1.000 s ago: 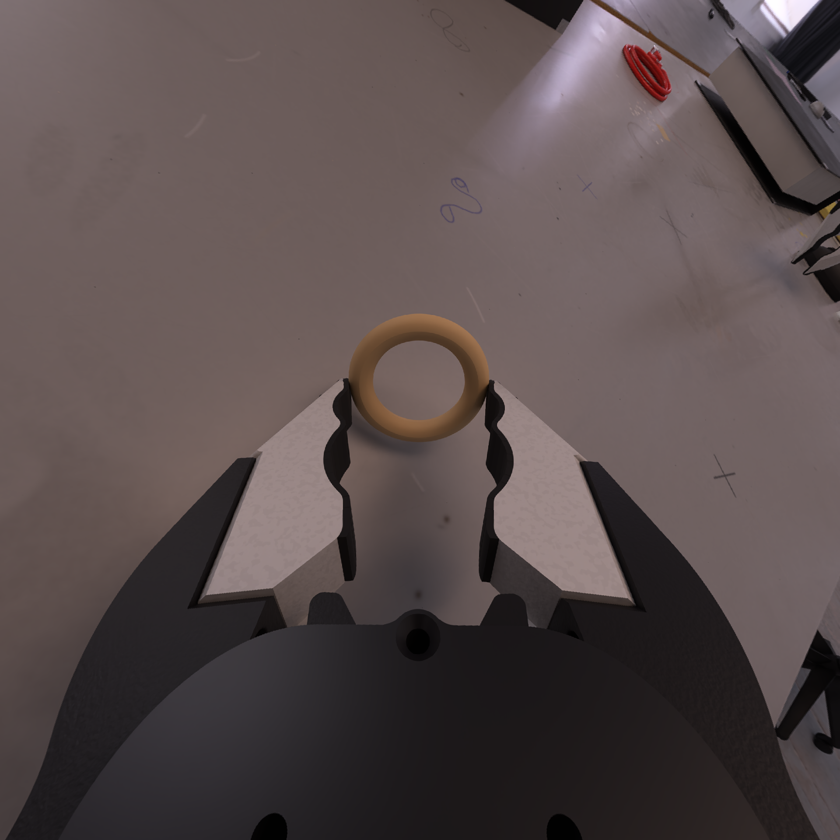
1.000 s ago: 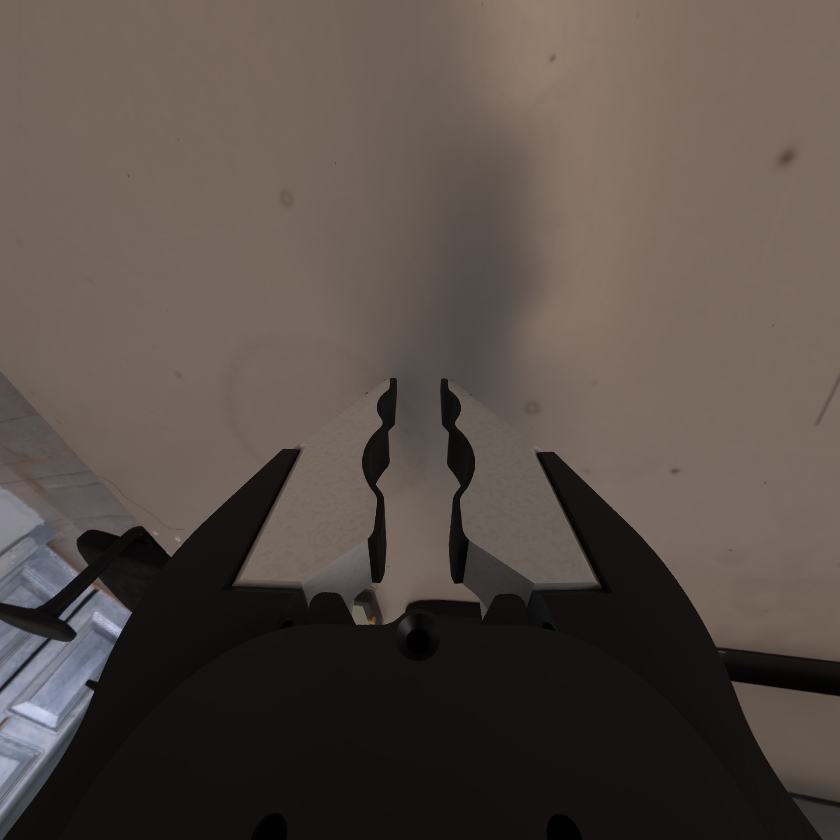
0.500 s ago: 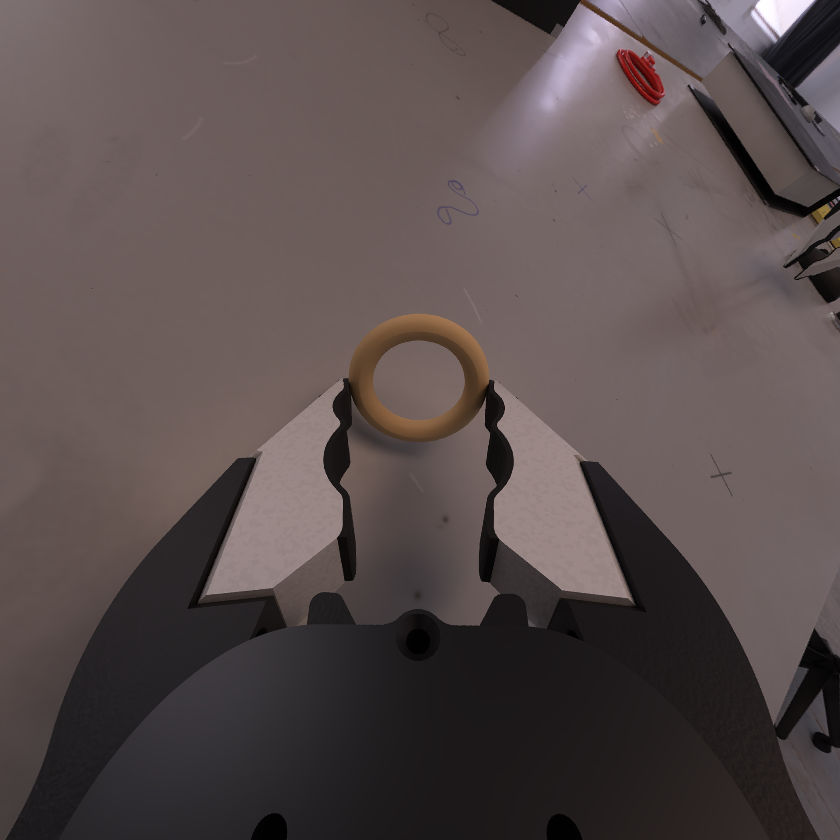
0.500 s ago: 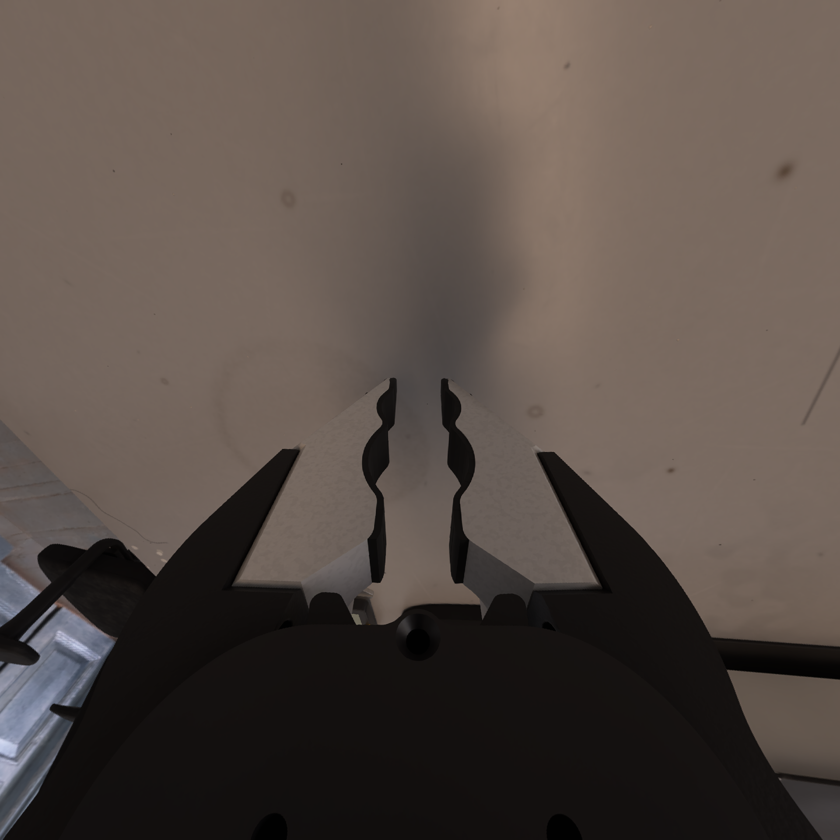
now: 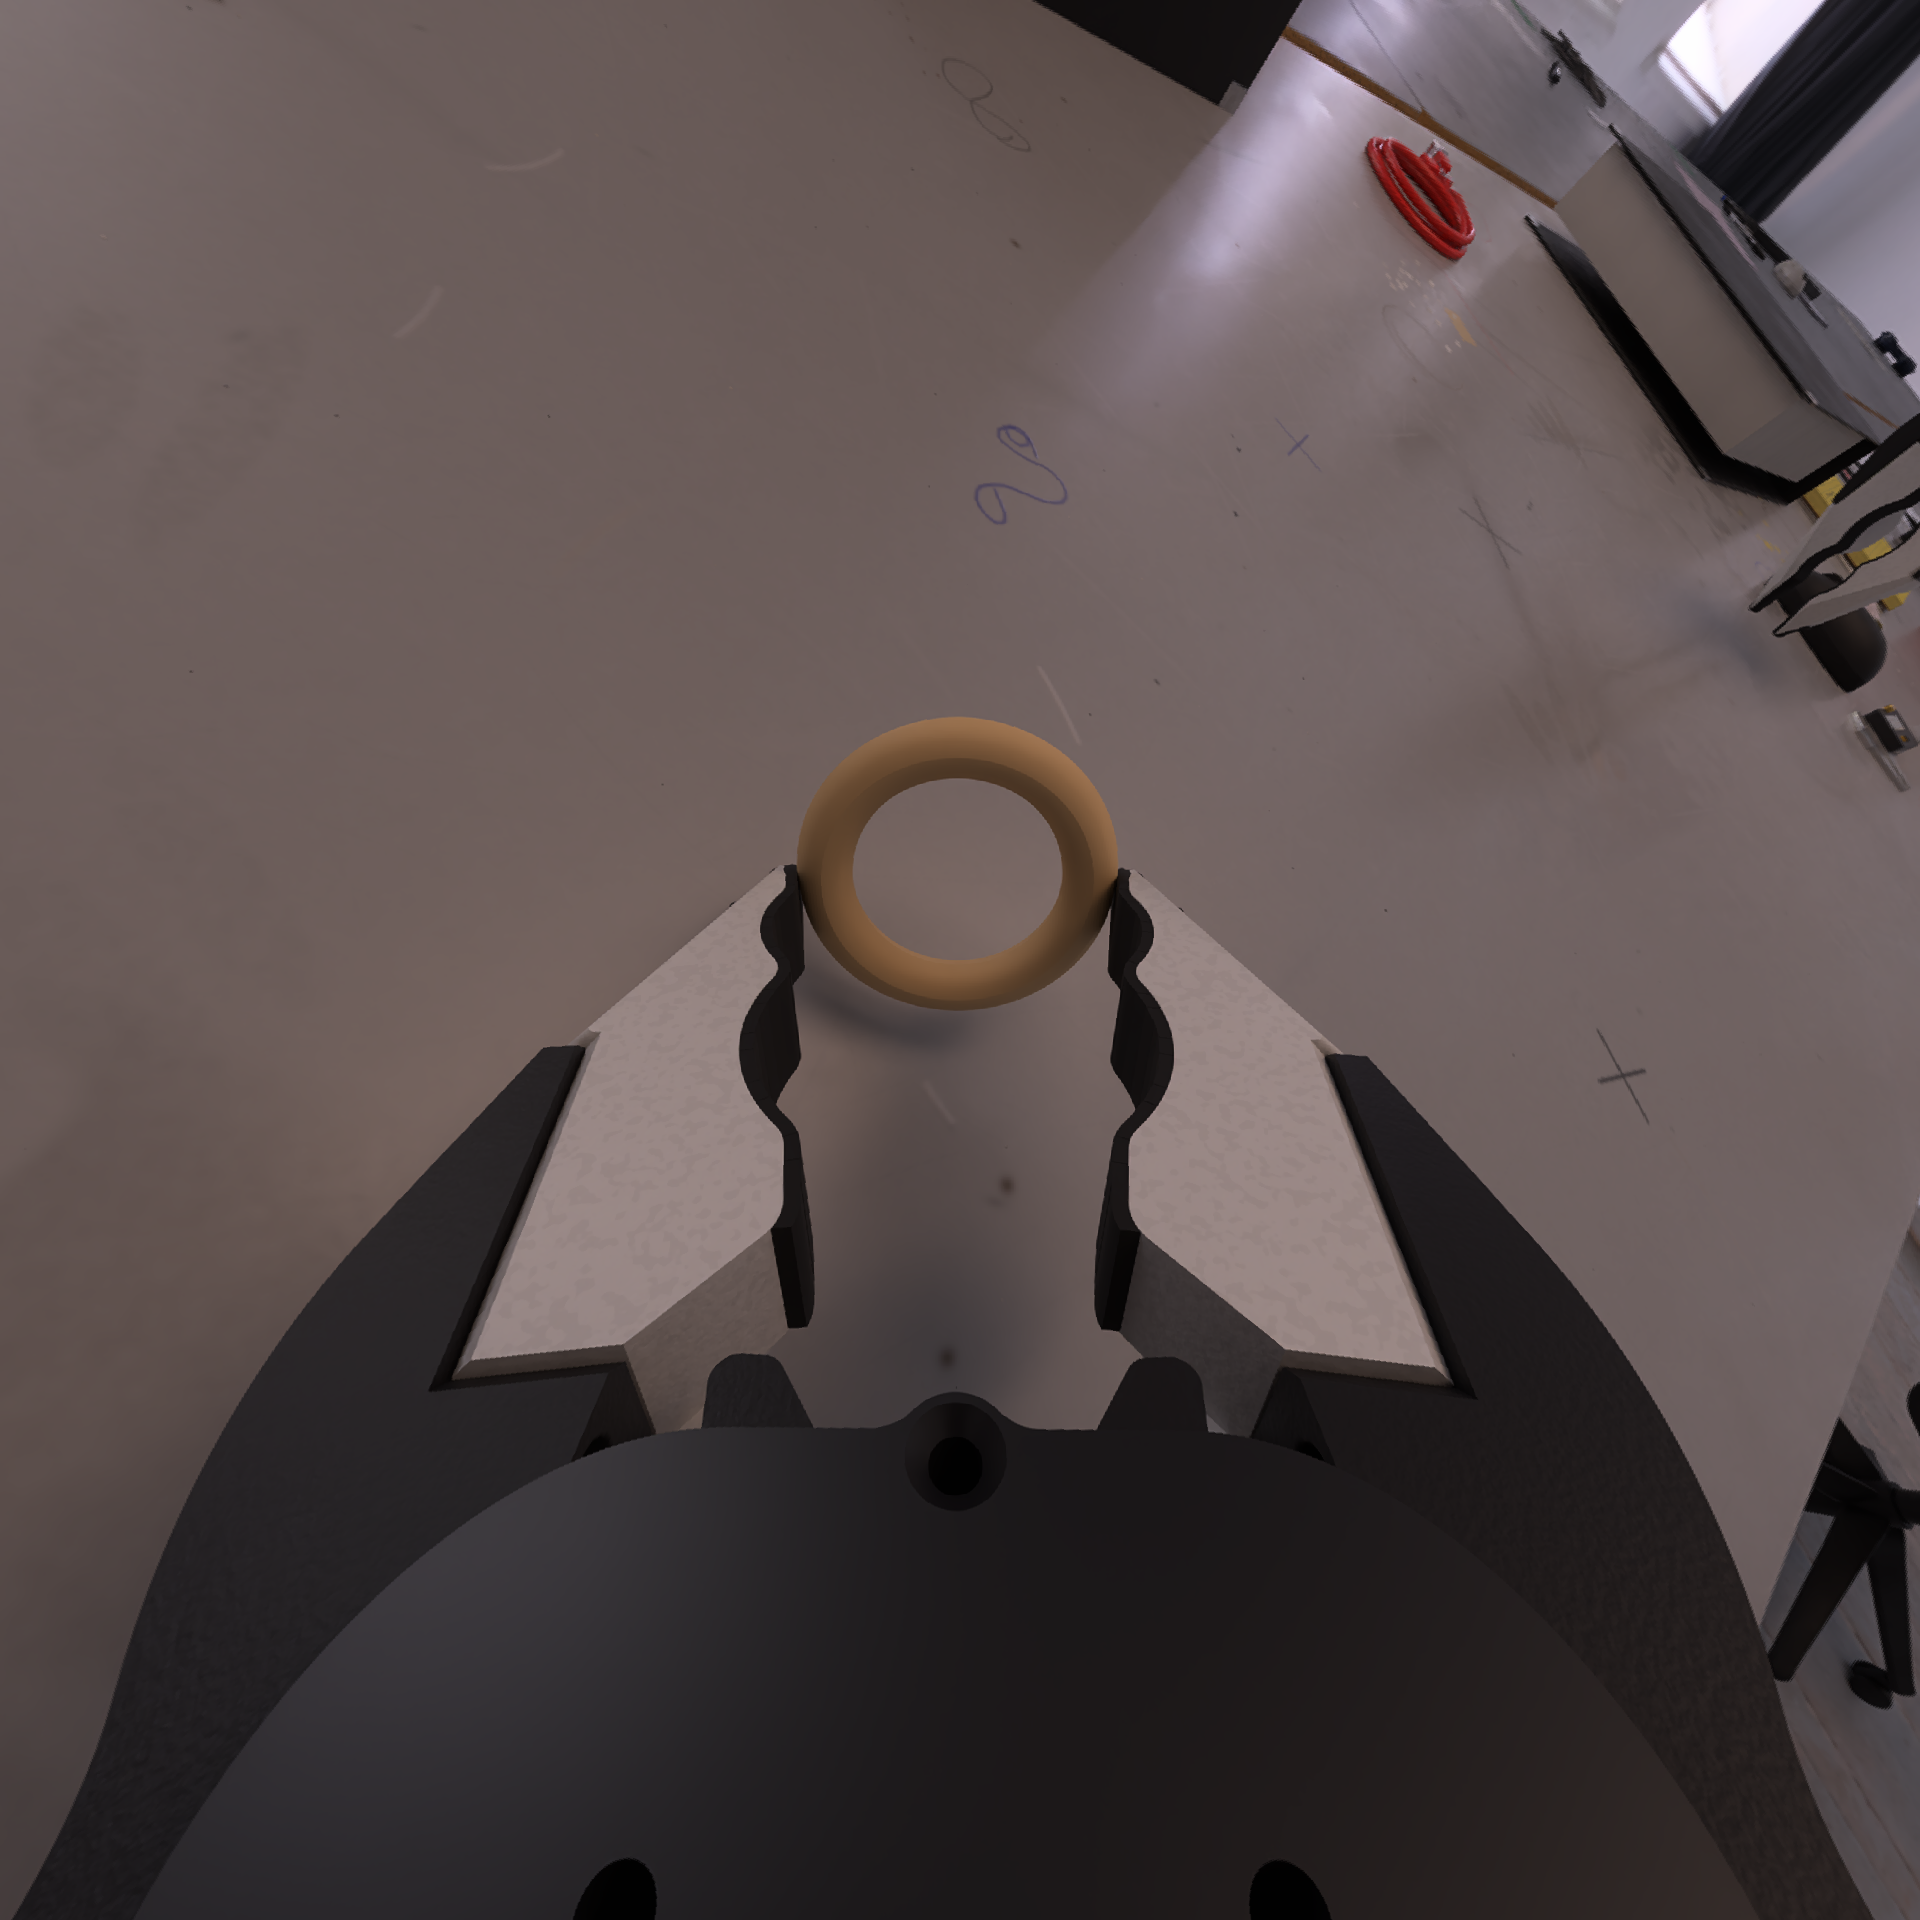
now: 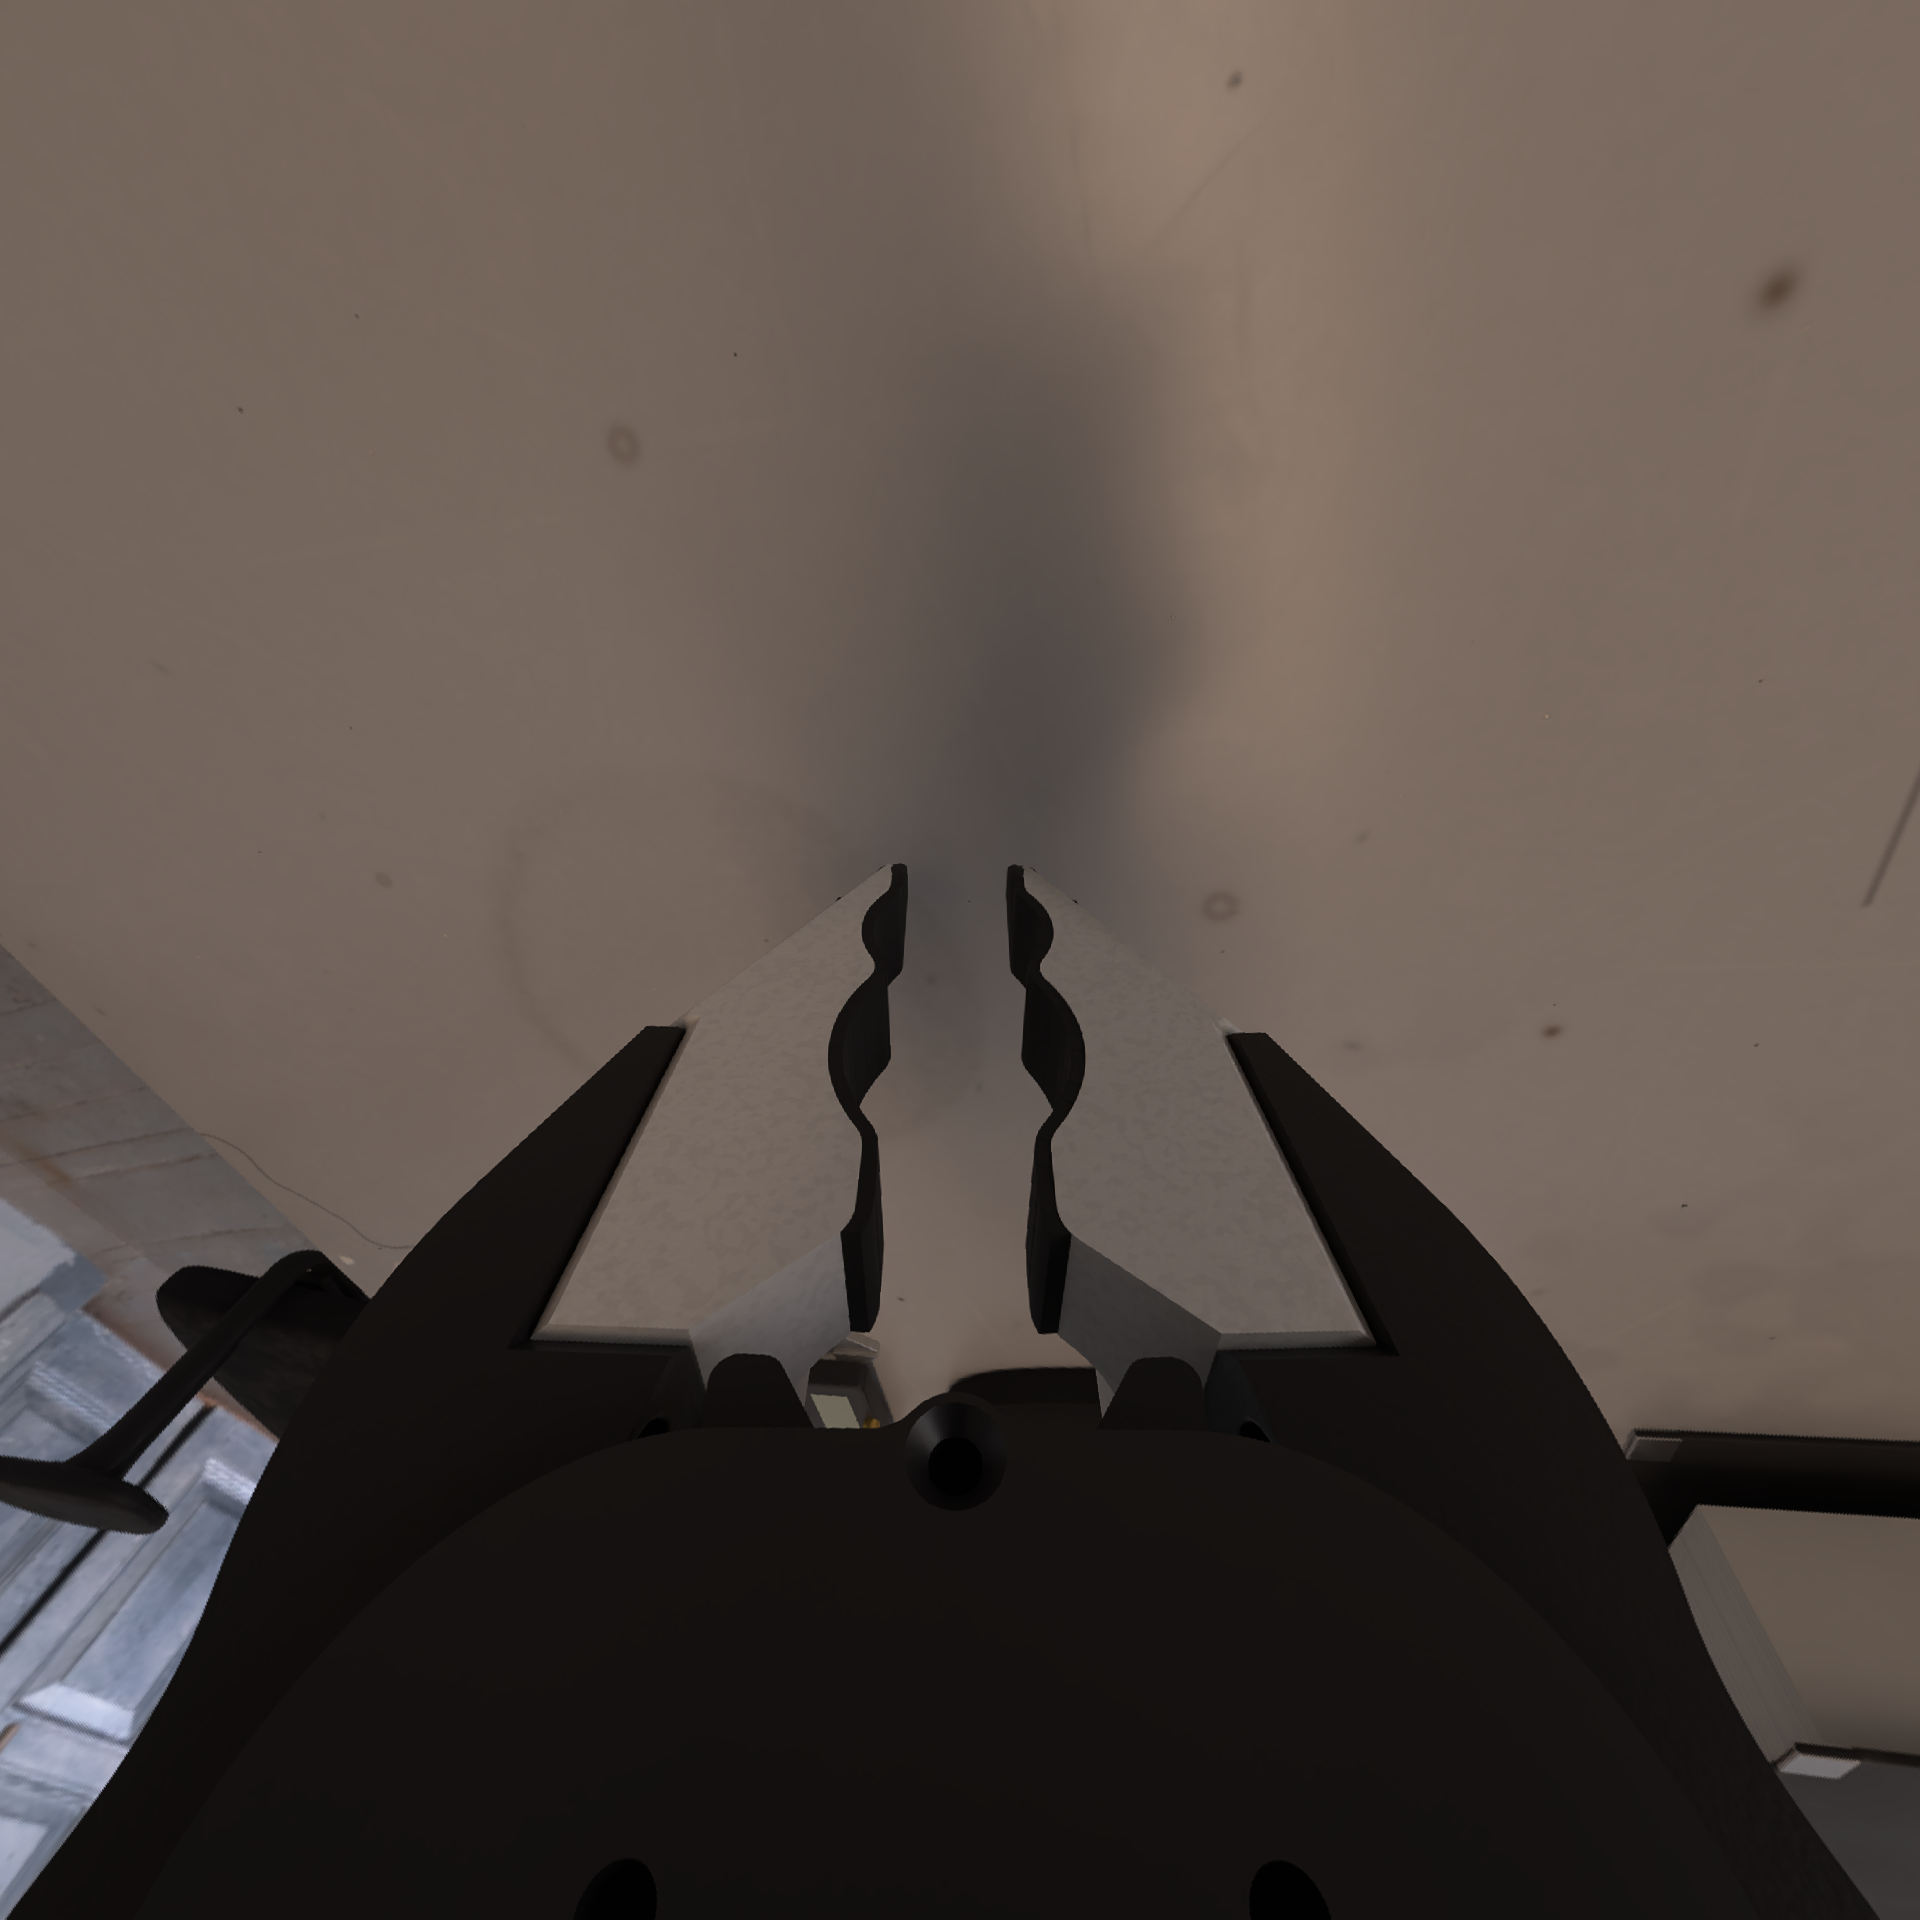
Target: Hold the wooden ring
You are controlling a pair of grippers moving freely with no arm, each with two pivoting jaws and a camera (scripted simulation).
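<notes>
Pale grey-beige and scuffed with faint pen scribbles and small crosses, the table fills most of the left wrist view, with a glossy floor beyond its far edge where a coiled red hose lies near a long white cabinet.

At the centre, the left tool pinches the tan wooden ring between its very tips. The ring's outer edge touches the dark wavy inner pad of each finger, one on either side, and most of the ring juts out past the tips. Its hole faces the camera, showing table through it. A soft shadow lies on the table just below the ring, so it appears raised off the surface, though how far cannot be told. The fingers are pale speckled wedges set in black housings.

From the right wrist view, the right tool hangs over a bare stretch of the same table, its fingers parted by a narrow gap with nothing between them. A dark blurred shadow spreads ahead of its tips. At lower left a black chair part shows above a grey tiled floor.
</notes>
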